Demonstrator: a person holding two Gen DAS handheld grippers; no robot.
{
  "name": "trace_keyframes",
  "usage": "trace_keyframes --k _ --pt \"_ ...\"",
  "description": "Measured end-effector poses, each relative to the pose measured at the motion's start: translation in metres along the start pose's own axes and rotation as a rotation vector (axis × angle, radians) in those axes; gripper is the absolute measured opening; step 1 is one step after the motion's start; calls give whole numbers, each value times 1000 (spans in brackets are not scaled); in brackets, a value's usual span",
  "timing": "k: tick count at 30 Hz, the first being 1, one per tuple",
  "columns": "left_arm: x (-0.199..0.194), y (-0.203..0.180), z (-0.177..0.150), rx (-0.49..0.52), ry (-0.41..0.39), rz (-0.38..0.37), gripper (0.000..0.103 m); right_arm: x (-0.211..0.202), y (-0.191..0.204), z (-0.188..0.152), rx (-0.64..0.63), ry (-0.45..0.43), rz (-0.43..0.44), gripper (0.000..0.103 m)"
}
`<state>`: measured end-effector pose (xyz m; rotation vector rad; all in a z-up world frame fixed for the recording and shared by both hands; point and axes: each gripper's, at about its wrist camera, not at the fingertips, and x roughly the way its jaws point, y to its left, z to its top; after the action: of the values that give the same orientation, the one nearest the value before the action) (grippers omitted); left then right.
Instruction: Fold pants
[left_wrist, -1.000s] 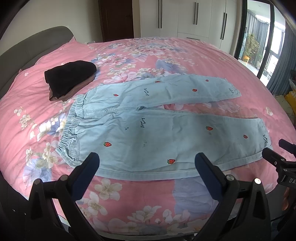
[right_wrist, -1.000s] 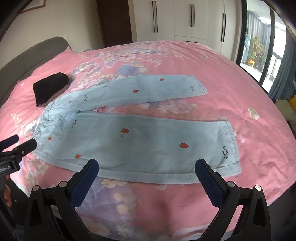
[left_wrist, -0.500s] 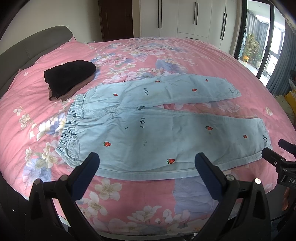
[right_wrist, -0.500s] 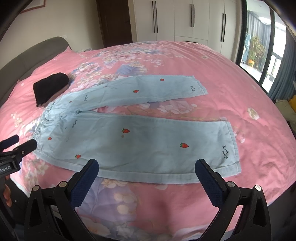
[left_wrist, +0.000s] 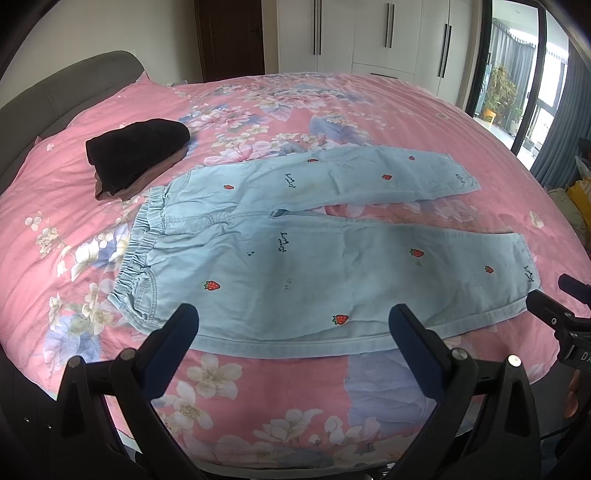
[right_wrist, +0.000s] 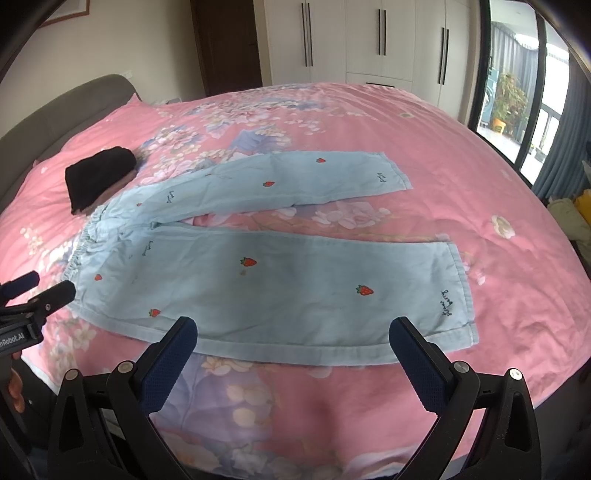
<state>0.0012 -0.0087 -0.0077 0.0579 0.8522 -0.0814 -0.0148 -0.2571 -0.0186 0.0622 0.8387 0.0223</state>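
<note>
Light blue pants (left_wrist: 314, 266) with small strawberry prints lie flat on the pink floral bed cover (left_wrist: 258, 107). The elastic waistband (left_wrist: 142, 254) is at the left and both legs run to the right, spread apart in a narrow V. My left gripper (left_wrist: 291, 321) hovers open at the near hem side, close to the waist end, holding nothing. My right gripper (right_wrist: 293, 328) is also open and empty, above the near leg (right_wrist: 277, 288) towards its cuff (right_wrist: 454, 295). Each gripper shows at the edge of the other's view.
A folded black garment (left_wrist: 136, 151) on a brownish one lies beyond the waistband near the grey headboard (left_wrist: 55, 92). White wardrobes (left_wrist: 369, 37) stand behind the bed. A glass door (left_wrist: 517, 92) and curtain are at the right, with yellow bags (left_wrist: 580, 199) on the floor.
</note>
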Motion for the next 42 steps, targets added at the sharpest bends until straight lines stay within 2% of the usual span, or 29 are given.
trace_keyframes --k 5,9,12,16,19,22,23,25,27,29,30,31,32,34,35,38,40,42 --pt "2 1 -1 -10 2 -15 103 0 1 0 -1 0 0 103" --pt "8 9 -2 -70 22 -46 103 -2 1 -1 0 -2 -3 103" --pt "17 18 -2 -122 61 -121 103 -2 0 -3 -10 -9 -2 103" --pt "39 44 -11 -294 142 -275 103 8 12 -10 -110 -16 12 103" --pt "52 79 -29 -465 169 -256 103 22 27 -22 -219 -17 20 103" --pt "58 111 -47 -578 162 -245 103 33 46 -37 -332 -26 59 102" --pt "59 119 -51 -606 162 -244 103 36 51 -41 -366 -28 75 101" --pt "64 139 -63 -691 154 -266 102 43 63 -51 -449 -40 118 88" --pt "72 154 -74 -788 154 -298 102 53 75 -57 -526 -46 122 82" --pt "78 160 -78 -832 150 -310 100 67 86 -64 -608 -36 111 73" --pt "82 161 -77 -844 150 -308 98 74 91 -65 -639 -27 107 63" --pt "86 162 -75 -849 150 -312 97 79 93 -67 -652 -26 107 59" --pt "89 163 -72 -854 139 -316 94 84 95 -67 -661 -31 112 54" --pt "95 168 -65 -880 115 -321 75 91 97 -64 -659 -47 125 51" --pt "100 170 -61 -893 117 -321 70 94 98 -62 -656 -53 131 50" --pt "120 183 -57 -916 131 -293 50 104 104 -55 -665 -64 143 36" --pt "118 187 -56 -918 127 -274 16 103 106 -55 -684 -77 161 22" --pt "109 189 -56 -894 105 -271 13 98 105 -54 -690 -88 174 17"
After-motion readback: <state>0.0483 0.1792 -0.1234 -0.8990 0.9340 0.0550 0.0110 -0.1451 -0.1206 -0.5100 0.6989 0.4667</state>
